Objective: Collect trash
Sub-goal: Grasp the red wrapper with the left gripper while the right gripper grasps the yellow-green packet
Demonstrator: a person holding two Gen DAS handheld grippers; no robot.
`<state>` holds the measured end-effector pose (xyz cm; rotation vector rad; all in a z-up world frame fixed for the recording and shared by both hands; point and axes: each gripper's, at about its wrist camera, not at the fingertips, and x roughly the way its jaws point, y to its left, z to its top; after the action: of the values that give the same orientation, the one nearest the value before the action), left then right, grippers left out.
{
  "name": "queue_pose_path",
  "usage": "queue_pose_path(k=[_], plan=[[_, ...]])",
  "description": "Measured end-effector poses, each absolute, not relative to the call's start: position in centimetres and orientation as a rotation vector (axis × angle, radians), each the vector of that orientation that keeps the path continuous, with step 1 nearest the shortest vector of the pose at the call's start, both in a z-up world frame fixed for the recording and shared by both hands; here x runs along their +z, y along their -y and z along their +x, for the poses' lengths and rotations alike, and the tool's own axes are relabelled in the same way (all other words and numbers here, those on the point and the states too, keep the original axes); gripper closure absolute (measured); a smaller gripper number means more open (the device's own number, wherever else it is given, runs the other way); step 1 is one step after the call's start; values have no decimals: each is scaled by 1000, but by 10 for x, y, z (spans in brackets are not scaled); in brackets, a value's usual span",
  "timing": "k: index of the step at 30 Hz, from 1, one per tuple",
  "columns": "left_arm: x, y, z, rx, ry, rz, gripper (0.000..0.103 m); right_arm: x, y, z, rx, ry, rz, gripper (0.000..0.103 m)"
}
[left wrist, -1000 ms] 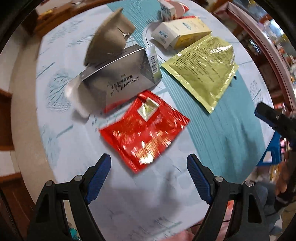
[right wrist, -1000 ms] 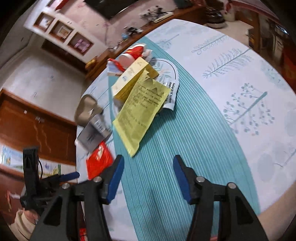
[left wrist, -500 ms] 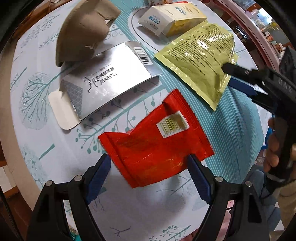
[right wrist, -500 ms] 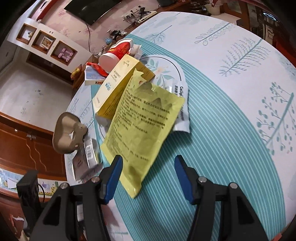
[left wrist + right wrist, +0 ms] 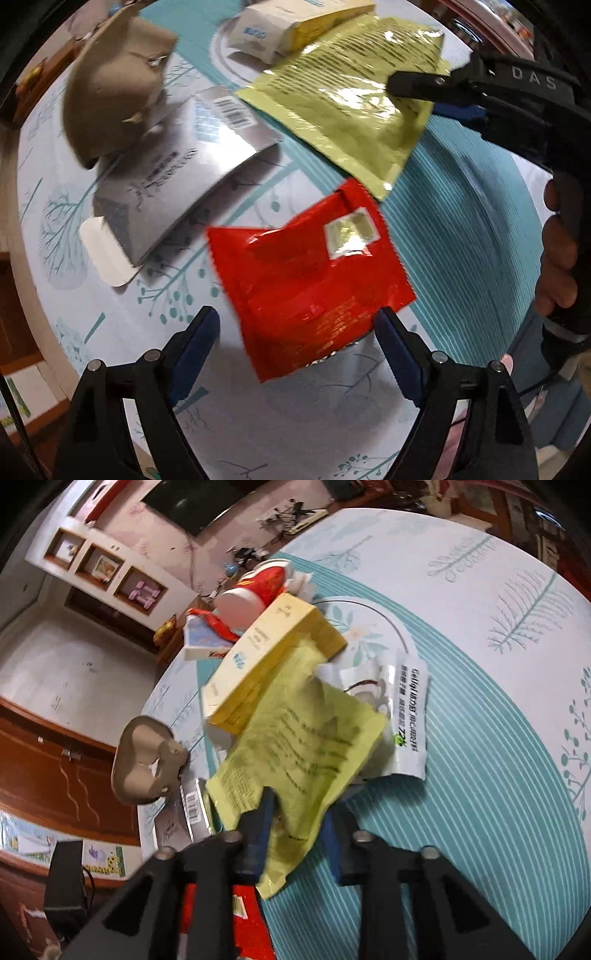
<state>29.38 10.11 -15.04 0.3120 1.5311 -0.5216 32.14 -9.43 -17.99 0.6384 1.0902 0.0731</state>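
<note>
Near the table (image 5: 122, 373) edge, my right gripper (image 5: 295, 834), just closing, pinches the yellow pouch (image 5: 299, 753); I lower the wide-open, empty left gripper (image 5: 297, 345) squarely over the red wrapper (image 5: 295, 280).

Left wrist cam looks straight down, close over the counter (image 5: 461, 229). Right wrist cam tilts down across it toward the far edge. Shared: yellow pouch (image 5: 354, 99) (image 5: 303, 753), red wrapper (image 5: 314, 280) (image 5: 247, 923).

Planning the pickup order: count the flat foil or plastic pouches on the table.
3: a red foil pouch between the open left gripper's fingers, a yellow-green printed pouch pinched by the right gripper, a white torn sachet beside it. Others may be hidden.
</note>
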Motion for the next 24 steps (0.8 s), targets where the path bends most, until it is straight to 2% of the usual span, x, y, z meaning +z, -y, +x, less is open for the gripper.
queue_pose_path(k=[8, 9, 10, 11, 13, 16, 24], plan=[[-155, -76, 285, -538, -1535, 372, 13, -179, 91, 311, 92, -1094, 629, 87], [-155, -72, 285, -521, -1518, 378, 19, -179, 92, 310, 94, -1094, 629, 88], [-156, -65, 288, -507, -1500, 387, 31, -179, 92, 308, 96, -1094, 626, 88], [-153, -60, 286, -500, -1483, 393, 39, -178, 92, 307, 99, -1093, 621, 88], [-147, -58, 287, -514, -1474, 395, 75, -175, 92, 304, 106, -1088, 603, 89], [-145, -60, 289, -496, -1487, 325, 95, -168, 94, 297, 115, -1073, 579, 91], [-118, -63, 268, -433, -1421, 167, 99, -140, 105, 263, 146, -1036, 531, 94]])
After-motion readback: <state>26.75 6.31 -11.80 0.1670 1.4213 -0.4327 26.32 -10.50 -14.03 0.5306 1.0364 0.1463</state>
